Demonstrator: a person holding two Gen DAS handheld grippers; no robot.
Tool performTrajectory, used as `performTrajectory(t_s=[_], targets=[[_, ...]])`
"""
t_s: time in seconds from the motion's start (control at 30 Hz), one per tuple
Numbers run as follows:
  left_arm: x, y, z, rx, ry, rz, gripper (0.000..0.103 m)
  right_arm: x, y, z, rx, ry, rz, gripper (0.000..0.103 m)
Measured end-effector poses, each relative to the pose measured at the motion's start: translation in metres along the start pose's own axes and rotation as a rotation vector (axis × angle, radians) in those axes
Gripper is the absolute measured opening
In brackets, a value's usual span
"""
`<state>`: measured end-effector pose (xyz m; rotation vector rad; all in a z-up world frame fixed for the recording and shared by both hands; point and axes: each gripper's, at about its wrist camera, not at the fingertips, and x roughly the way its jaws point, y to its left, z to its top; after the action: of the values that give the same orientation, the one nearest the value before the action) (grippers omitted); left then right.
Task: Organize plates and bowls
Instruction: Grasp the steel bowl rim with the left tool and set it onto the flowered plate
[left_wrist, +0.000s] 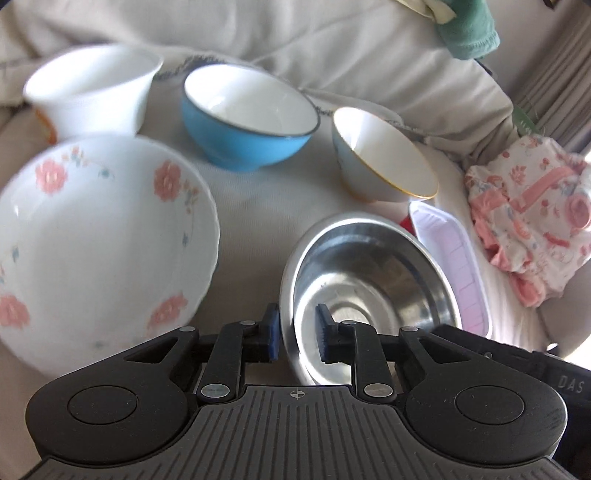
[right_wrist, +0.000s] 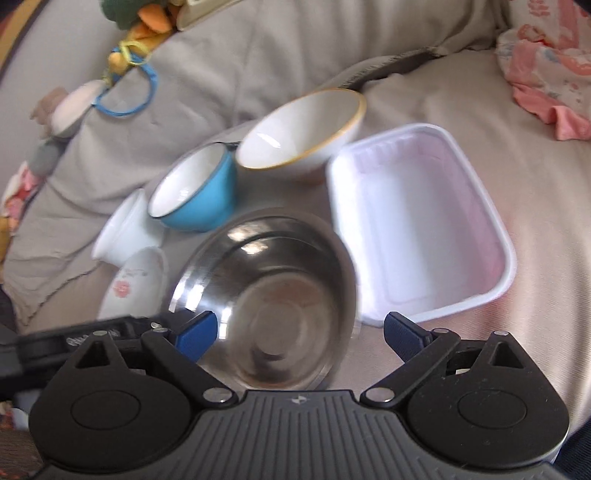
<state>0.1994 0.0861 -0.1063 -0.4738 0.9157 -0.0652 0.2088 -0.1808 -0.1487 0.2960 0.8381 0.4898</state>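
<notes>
Item: steel bowl, near edge of the bedding, just beside the white plastic tray. My left gripper straddles its near rim, pads narrowly apart; whether they pinch the rim, I cannot tell. My right gripper stands wide, holding nothing. Risks, as I judge them: thin slick rim slipping out; soft cover tilting the bowl; a swing knocking the flowered plate or blue bowl.

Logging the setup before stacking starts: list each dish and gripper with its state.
steel bowl: upright, empty, rim between left gripper pads
left gripper: shut on steel bowl
right gripper: open, holding nothing
blue bowl: upright, empty
gold-rimmed bowl: tilted, empty
floral plate: empty
white tray: empty
</notes>
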Motion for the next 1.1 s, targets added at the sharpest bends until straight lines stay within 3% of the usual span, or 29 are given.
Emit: performTrajectory(t_s=[0.27, 0.43, 0.73, 0.93, 1.0, 1.1], targets=[[-0.038, 0.041, -0.021, -0.131, 0.023, 0.037, 0.021, 0.015, 0.026, -0.003, -0.089, 0.095, 0.158, 0.099], [-0.033, 0.044, -0.021, -0.123, 0.035, 0.035, 0.021, 0.047, 0.015, -0.003, -0.017, 0.156, 0.052, 0.099], [-0.026, 0.042, -0.025, -0.121, 0.046, 0.032, 0.02, 0.057, 0.004, 0.001, 0.001, 0.216, 0.084, 0.103], [-0.023, 0.043, -0.023, -0.119, 0.044, 0.018, 0.02, 0.064, 0.026, 0.005, -0.156, 0.28, 0.034, 0.102], [-0.022, 0.044, -0.021, -0.115, 0.043, 0.01, 0.02, 0.061, 0.03, 0.012, -0.15, 0.215, 0.025, 0.093], [-0.022, 0.044, -0.018, -0.114, 0.034, -0.016, 0.022, 0.062, 0.04, 0.02, -0.174, 0.172, -0.042, 0.066]])
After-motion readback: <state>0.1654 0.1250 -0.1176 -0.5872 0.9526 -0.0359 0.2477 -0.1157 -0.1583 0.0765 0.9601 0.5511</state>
